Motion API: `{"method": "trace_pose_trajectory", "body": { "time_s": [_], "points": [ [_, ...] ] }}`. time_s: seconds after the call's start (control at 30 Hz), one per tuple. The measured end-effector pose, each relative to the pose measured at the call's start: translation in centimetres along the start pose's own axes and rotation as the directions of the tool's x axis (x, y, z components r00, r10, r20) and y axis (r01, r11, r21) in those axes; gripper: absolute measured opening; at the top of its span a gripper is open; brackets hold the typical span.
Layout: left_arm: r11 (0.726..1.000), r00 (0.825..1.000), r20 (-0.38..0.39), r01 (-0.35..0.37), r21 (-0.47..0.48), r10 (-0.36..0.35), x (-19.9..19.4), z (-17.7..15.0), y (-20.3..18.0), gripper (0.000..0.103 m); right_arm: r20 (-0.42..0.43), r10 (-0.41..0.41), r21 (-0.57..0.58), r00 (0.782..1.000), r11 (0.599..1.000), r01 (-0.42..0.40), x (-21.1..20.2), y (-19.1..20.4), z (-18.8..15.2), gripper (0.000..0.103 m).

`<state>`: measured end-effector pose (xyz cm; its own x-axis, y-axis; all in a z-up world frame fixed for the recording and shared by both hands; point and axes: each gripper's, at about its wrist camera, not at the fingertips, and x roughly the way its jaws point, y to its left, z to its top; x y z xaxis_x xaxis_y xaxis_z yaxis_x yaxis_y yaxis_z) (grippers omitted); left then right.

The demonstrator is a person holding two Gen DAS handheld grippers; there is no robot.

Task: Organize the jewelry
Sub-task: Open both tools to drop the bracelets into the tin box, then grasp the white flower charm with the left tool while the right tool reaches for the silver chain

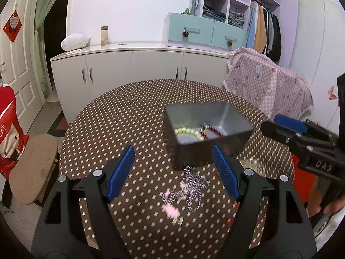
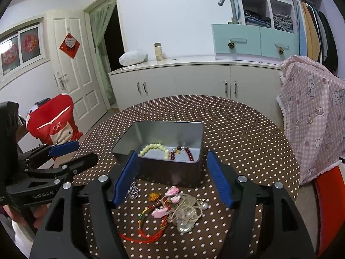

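Already the tin (image 2: 170, 151) on the desk (image 2: 248, 133) holds two bead bracelets (image 2: 155, 149), while both grippers, left (image 1: 173, 172) and right (image 2: 172, 179), hover with jaws spread and empty over the near jewelry pile (image 2: 172, 211), presumably ready to pick more.

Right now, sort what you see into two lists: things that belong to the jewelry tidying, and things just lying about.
Belongs to the job:
- metal tin
- pale bead bracelet in the tin
- dark red bead bracelet in the tin
- loose jewelry pile on the table in front of the tin

Just lying about:
- pink checked cloth
- red cushion on a chair
- white bundle on the cabinet
- small bottle on the cabinet
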<state>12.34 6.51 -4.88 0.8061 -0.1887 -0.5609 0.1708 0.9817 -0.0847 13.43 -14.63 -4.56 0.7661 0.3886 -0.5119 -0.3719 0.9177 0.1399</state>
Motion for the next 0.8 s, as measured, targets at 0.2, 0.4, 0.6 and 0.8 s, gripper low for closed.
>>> {"method": "trace_pose_trajectory", "body": {
  "time_s": [0.2, 0.4, 0.6, 0.8],
  "points": [
    [1.000, 1.000, -0.024, 0.010, 0.008, -0.010, -0.7, -2.2, 0.5, 0.074, -0.015, 0.015, -0.030, 1.000, 0.999, -0.015, -0.2, 1.3, -0.9, 0.074],
    [0.998, 0.998, -0.030, 0.047, 0.037, -0.046, -0.7, -4.4, 0.1, 0.071, -0.043, 0.028, -0.048, 0.999, 0.998, -0.030, 0.0, 2.4, -2.4, 0.078],
    [0.997, 0.995, -0.086, 0.061, 0.045, -0.057, 0.7, -5.9, -0.4, 0.046, -0.079, 0.032, -0.041, 0.996, 0.999, -0.035, 0.7, 2.7, -3.5, 0.078],
    [0.999, 0.988, -0.148, 0.040, 0.012, -0.037, 2.4, -6.7, 0.2, 0.027, -0.102, 0.025, -0.038, 0.994, 0.999, -0.029, 1.1, 2.8, -4.1, 0.078]
  ]
}}
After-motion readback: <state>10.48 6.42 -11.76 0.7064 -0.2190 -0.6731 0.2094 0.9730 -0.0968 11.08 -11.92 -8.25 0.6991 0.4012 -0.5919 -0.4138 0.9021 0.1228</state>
